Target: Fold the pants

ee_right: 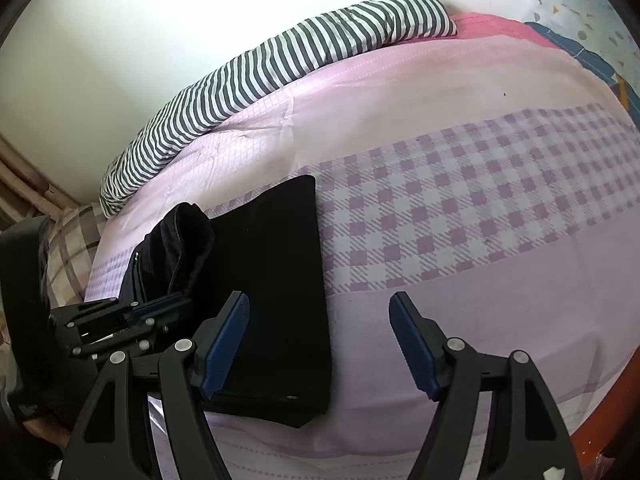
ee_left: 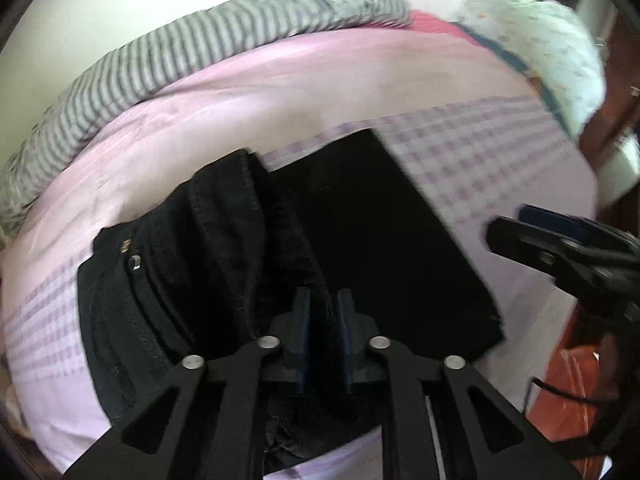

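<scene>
Left hand-held gripper [ee_left: 323, 300] seemingly pinches black pants [ee_left: 224, 240]; right hand-held gripper [ee_right: 320, 304] spread beside them.

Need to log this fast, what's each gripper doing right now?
Left gripper: nearly closed; a fold of the black pants lies between its fingers, grip unclear.
Right gripper: open, holding nothing.

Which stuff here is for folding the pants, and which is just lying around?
For the job:
pants
left gripper
right gripper
bed, where they lie

Just lying about:
striped pillow
patterned cloth
</scene>
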`<state>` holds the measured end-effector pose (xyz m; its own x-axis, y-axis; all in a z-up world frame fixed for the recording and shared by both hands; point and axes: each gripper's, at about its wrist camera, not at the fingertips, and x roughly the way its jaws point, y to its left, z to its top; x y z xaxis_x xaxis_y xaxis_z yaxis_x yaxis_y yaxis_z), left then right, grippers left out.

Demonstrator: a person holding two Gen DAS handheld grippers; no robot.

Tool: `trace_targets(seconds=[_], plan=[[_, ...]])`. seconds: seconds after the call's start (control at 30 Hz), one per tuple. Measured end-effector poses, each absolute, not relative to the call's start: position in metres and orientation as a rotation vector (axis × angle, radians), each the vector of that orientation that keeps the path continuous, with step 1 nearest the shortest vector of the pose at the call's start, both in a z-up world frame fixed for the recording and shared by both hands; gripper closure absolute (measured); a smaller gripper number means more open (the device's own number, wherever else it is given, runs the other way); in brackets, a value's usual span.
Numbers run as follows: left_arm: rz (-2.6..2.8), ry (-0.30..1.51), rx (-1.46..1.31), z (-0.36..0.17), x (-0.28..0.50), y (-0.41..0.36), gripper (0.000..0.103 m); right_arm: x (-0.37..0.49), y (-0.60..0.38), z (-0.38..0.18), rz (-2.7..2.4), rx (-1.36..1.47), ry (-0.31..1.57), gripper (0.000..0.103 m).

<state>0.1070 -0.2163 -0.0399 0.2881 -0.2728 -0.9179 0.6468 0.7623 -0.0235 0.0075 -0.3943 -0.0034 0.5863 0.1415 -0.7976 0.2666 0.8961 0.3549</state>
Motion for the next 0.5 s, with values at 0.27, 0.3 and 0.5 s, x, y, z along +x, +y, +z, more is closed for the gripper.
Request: trace_targets(seconds=[0.27,0.3,0.5], plan=[[-0.770,1.002,0.264,0.006,0.090,-0.168,0.041,0.009,-0.379,0.002,0.090,0.547,0.930,0.033],[-0.759,0.987,0.247,0.011,0.092,-0.157,0.039,0.012,-0.371,0.000,0.126,0.548,0.943,0.033],[-0.552,0.970,0.189,0.016,0.124,-0.078,0.037,0.030,-0.324,-0.019,0.276,0.548,1.041,0.033]])
